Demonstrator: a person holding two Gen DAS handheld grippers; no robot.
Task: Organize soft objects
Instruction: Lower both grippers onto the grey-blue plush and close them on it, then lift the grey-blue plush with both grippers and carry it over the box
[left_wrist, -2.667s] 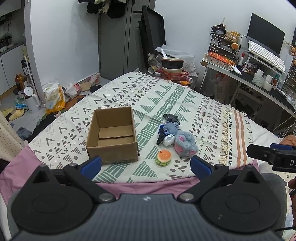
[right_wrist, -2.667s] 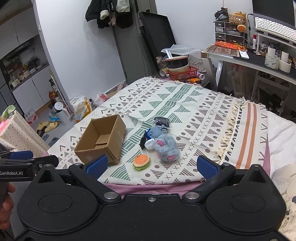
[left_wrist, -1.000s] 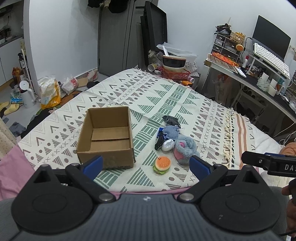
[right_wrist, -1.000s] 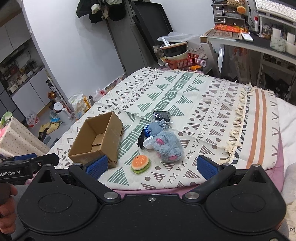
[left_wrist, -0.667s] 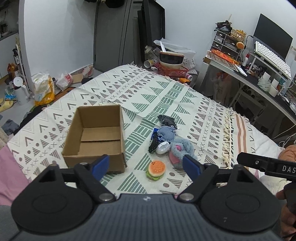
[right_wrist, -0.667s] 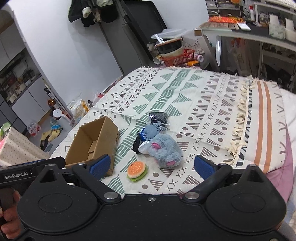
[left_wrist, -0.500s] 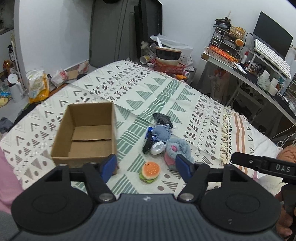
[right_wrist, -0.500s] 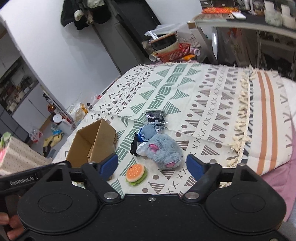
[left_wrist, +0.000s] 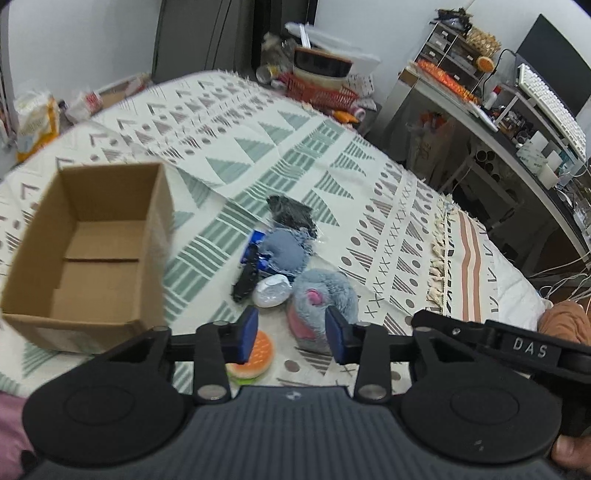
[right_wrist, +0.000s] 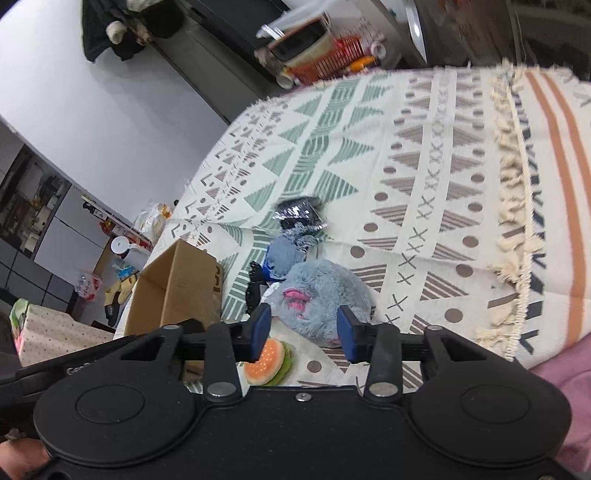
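An open, empty cardboard box (left_wrist: 92, 254) (right_wrist: 177, 288) sits on the patterned blanket. To its right lies a pile of soft things: a grey plush (left_wrist: 317, 295) (right_wrist: 321, 295), a blue plush (left_wrist: 286, 249) (right_wrist: 286, 251), a white pouch (left_wrist: 271, 290), a black bundle (left_wrist: 290, 214) (right_wrist: 299, 214) and a burger toy (left_wrist: 255, 356) (right_wrist: 267, 356). My left gripper (left_wrist: 290, 330) hovers above the burger and grey plush, jaws partly open, holding nothing. My right gripper (right_wrist: 303, 330) hovers over the same spot, partly open, empty.
The blanket (left_wrist: 258, 147) (right_wrist: 424, 166) has a tasselled fringe on its right side. A cluttered desk (left_wrist: 498, 110) stands to the right. A red basket (left_wrist: 321, 88) and bags lie on the floor beyond the bed. The right gripper's body (left_wrist: 498, 347) shows at the left view's right.
Both grippers have moved forward and down toward the pile of soft things. Both pairs of jaws have narrowed from wide open to partly open.
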